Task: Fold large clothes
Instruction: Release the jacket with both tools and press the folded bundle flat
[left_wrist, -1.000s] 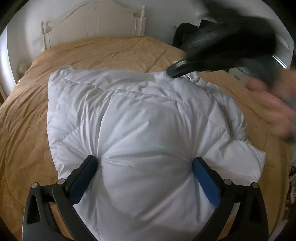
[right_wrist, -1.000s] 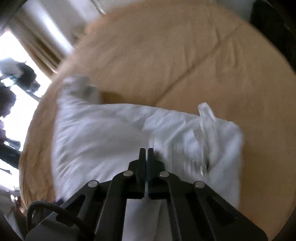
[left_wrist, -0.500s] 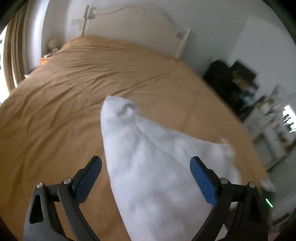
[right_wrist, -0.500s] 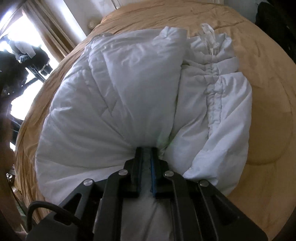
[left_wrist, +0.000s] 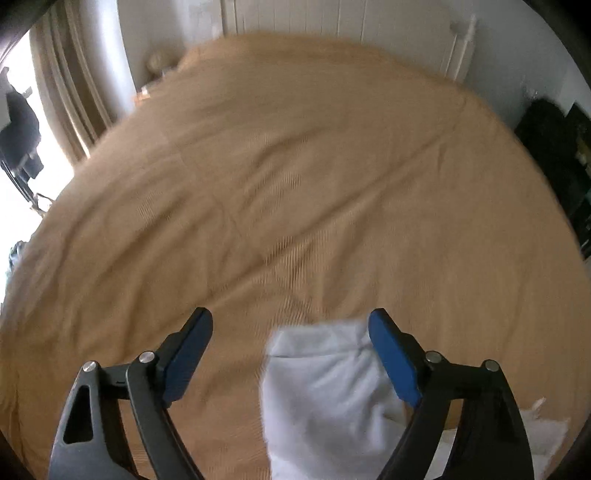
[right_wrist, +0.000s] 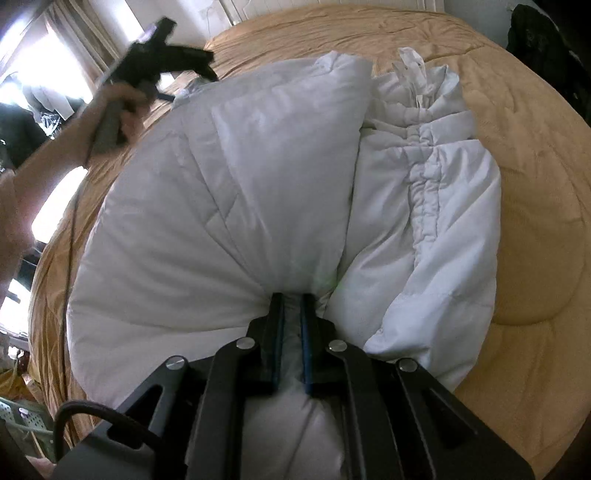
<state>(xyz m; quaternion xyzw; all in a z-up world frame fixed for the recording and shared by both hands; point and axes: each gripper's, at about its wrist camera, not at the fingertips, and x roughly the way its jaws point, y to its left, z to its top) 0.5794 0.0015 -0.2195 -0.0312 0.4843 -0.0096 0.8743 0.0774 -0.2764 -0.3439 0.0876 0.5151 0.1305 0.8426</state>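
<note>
The white puffer jacket (right_wrist: 229, 206) lies bunched on the tan bedspread (right_wrist: 535, 155), its long axis running away from the right wrist camera toward the headboard end. A quilted, puffy panel is folded over the left part; at right runs a gathered, crinkled seam with a strap end (right_wrist: 408, 61) poking up. The right gripper (right_wrist: 293, 314) pinches the near hem, jaws nearly together on the fabric. The left gripper (left_wrist: 291, 343), held in a hand (right_wrist: 125, 107), hovers near the jacket's far left corner, jaws wide though lately narrowing, gripping nothing. Smooth, lightly creased bedspread lies clear around the jacket.
</note>
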